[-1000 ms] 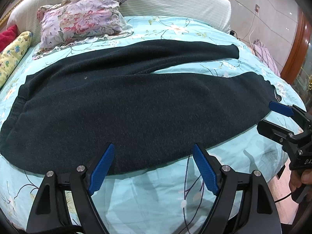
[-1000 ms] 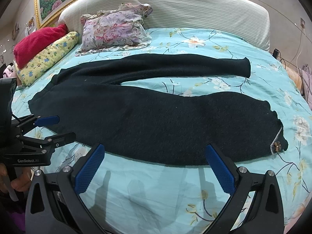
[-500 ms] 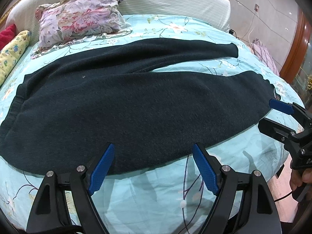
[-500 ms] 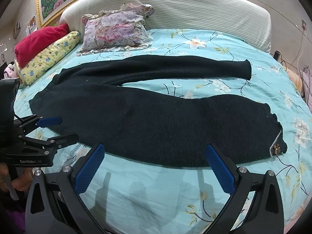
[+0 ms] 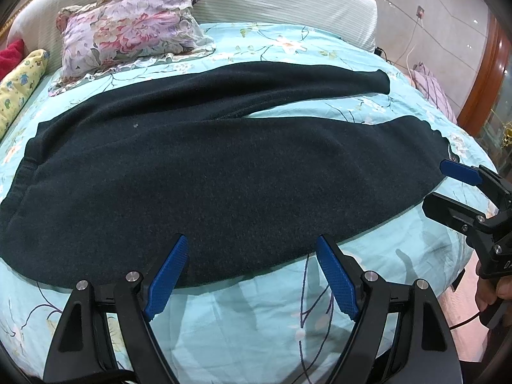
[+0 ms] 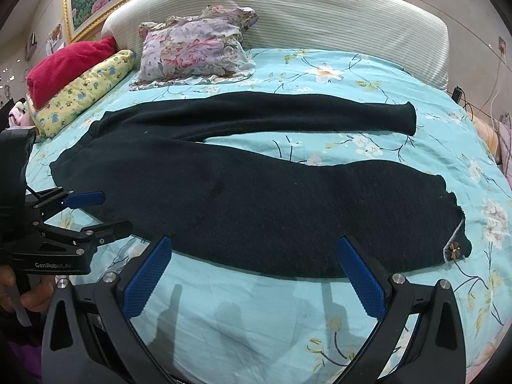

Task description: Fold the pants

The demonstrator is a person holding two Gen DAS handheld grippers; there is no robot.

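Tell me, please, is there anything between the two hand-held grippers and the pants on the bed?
Nothing visible. The left hand-held gripper and right hand-held gripper are both open, and only bare floral bedsheet lies before the near edge of the dark pants.

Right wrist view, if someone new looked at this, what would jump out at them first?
The dark pants dominate, spread flat across the turquoise floral bedsheet with both legs running rightward and splayed apart. Behind them, a flowered pillow leans by the striped headboard, with a red cushion to its left. In the foreground the right gripper hangs open at the pants' near edge, and the left gripper is open near the waistband.
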